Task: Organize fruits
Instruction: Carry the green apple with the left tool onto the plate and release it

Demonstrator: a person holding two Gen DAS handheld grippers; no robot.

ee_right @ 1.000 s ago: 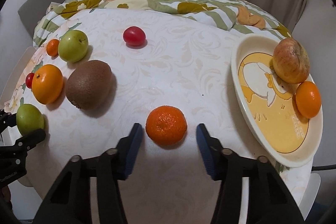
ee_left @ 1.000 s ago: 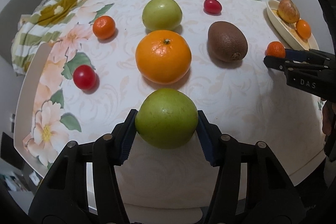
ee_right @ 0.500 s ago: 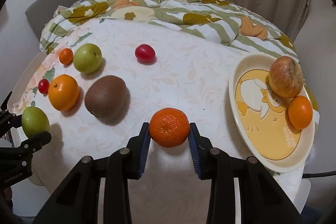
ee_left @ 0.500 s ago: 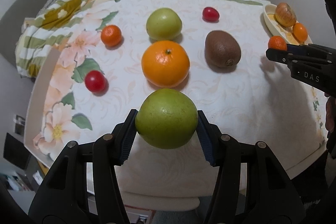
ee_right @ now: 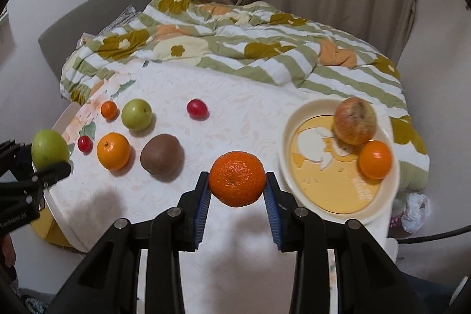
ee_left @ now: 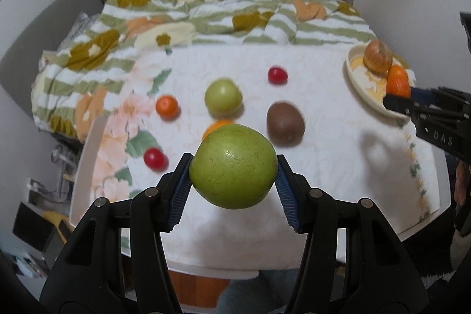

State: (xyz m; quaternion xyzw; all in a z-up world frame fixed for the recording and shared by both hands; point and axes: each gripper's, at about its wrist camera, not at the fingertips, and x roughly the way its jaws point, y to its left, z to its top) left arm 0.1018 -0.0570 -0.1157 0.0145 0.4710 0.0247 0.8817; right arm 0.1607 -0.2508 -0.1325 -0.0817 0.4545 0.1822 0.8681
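My left gripper [ee_left: 233, 167] is shut on a green apple [ee_left: 233, 166] and holds it above the table's near left part; it also shows in the right wrist view [ee_right: 49, 149]. My right gripper [ee_right: 237, 178] is shut on a mandarin [ee_right: 237, 178], lifted above the table, left of the cream plate [ee_right: 297, 119]. The plate holds a reddish apple [ee_right: 355, 121] and an orange fruit [ee_right: 375, 159]. On the cloth lie a large orange [ee_right: 113, 151], a kiwi [ee_right: 160, 157], a second green apple [ee_right: 137, 114], a small mandarin [ee_right: 108, 109] and two red fruits [ee_right: 197, 108] [ee_right: 84, 143].
A round table with a white patterned cloth [ee_right: 235, 96] stands against a sofa with a striped flowered blanket [ee_right: 235, 31]. Curtains hang behind. A white crumpled bag [ee_right: 415, 211] lies right of the table.
Both grippers have risen away from the table with their fruits. The right gripper closed on the mandarin and lifted it. The left gripper lifted the green apple higher.
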